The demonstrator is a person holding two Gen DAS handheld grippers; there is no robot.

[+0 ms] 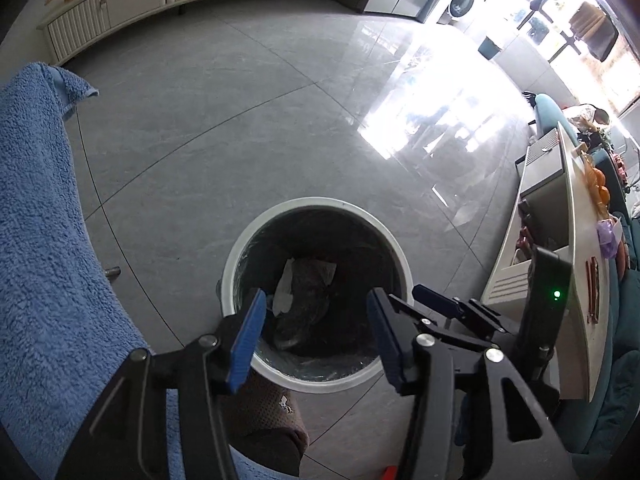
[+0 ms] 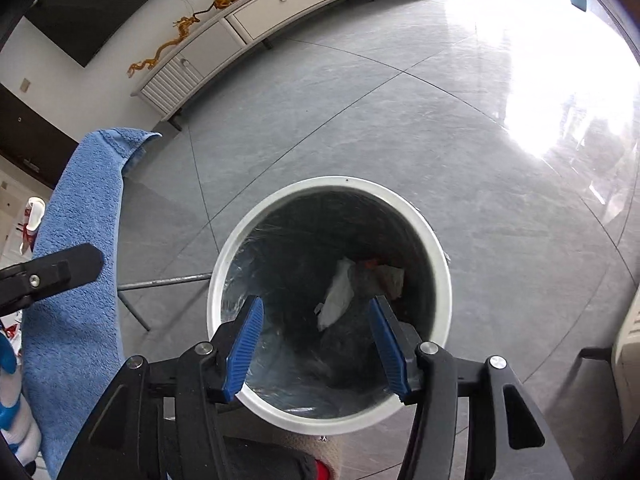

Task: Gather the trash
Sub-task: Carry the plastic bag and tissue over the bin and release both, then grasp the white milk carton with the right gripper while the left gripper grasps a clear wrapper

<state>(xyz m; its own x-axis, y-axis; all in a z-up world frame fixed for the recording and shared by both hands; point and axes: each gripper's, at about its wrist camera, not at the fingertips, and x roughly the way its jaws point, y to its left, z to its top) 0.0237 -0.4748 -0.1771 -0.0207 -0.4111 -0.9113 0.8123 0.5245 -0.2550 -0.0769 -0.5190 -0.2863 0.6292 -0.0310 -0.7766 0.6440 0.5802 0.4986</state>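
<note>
Blue-padded fingers [image 1: 248, 340] of the left gripper [image 1: 316, 336] spread wide and empty at the bottom of its frame, and the right gripper [image 2: 316, 340] is just as wide and empty in its own view, both above the white-rimmed trash bin [image 2: 436, 248] on the grey floor [image 1: 240, 120]. Crumpled white paper [image 2: 338, 294] lies deep in the bin, right of centre, against a dark wad [image 1: 308, 300]. I judge it light, soft and crushable, best pinched on a raised fold; the glossy bin liner [image 2: 240, 280] looks slippery.
</note>
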